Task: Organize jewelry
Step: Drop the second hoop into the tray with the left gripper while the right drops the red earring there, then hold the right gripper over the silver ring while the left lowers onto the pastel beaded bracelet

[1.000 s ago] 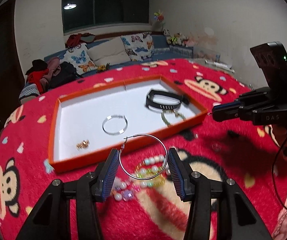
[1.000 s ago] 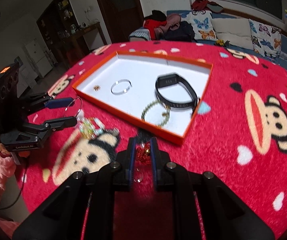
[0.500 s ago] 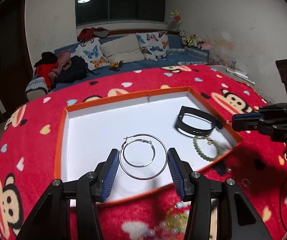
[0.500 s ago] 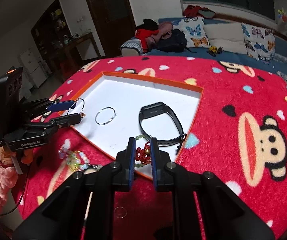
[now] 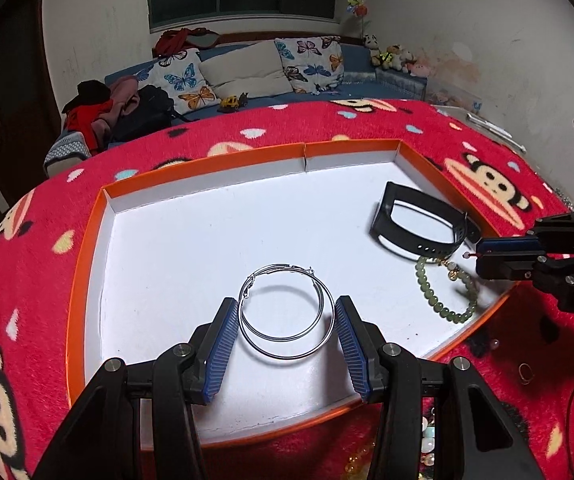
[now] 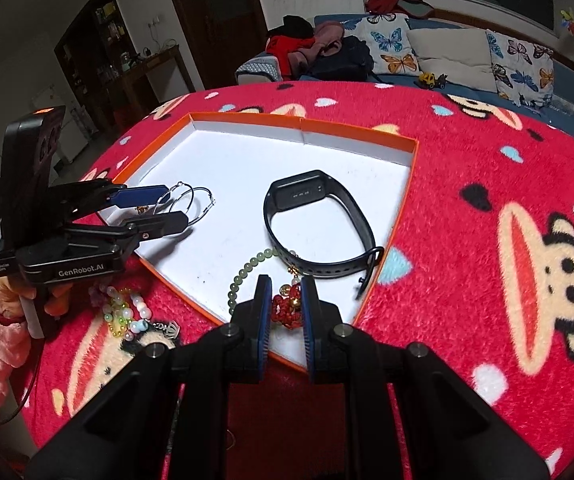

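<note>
My left gripper (image 5: 287, 320) is shut on a large silver hoop earring (image 5: 329, 312) and holds it over the orange-rimmed white tray (image 5: 207, 216), just above a second hoop (image 5: 275, 280) lying there. It also shows in the right wrist view (image 6: 163, 208). My right gripper (image 6: 285, 304) is shut on a red knotted charm with gold beads (image 6: 287, 306) over the tray's near edge. A black wristband (image 6: 319, 224) and a green bead bracelet (image 6: 247, 276) lie in the tray.
A pastel bead bracelet with a crown charm (image 6: 127, 316) lies on the red monkey-print cloth (image 6: 487, 240) outside the tray. A small ring (image 5: 525, 370) lies on the cloth at right. A sofa with cushions (image 5: 247, 72) stands behind the table.
Both grippers moved forward from the cloth to over the tray. The left now holds its hoop low over the hoop in the tray; the right carried the red charm to the tray's near edge.
</note>
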Available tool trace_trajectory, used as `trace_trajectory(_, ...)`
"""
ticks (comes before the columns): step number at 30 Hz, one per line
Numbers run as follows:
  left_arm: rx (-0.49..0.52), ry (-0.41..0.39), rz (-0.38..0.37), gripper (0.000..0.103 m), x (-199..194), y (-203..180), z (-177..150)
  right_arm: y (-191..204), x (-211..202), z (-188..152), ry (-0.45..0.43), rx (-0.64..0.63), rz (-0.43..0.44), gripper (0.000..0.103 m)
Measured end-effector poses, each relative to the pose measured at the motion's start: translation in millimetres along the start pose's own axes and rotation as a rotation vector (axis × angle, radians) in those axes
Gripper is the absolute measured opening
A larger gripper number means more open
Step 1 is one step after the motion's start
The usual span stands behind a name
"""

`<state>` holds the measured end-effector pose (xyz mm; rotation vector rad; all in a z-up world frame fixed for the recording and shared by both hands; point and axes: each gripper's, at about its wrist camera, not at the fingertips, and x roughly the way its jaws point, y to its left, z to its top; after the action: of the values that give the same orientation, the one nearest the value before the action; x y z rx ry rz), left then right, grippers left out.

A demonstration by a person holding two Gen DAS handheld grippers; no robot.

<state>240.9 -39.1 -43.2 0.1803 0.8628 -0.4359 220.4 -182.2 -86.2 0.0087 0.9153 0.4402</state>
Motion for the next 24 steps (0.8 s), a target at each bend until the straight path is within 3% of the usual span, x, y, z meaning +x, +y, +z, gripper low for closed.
trace_trajectory(8,-0.003,0.009,0.008,0.054,3,-1,0,0,2,1,0.005,0.001,-0.003,0.019)
trace_trajectory(13,0.0,0.009,0.02,0.056,1,-2,-1,-1,-3,-1,-0.01,0.003,-0.004,0.032)
trace_trajectory(24,0.007,-0.034,0.039,0.056,-37,-12,-6,12,-39,-21,-0.007,-0.032,-0.005,0.032)
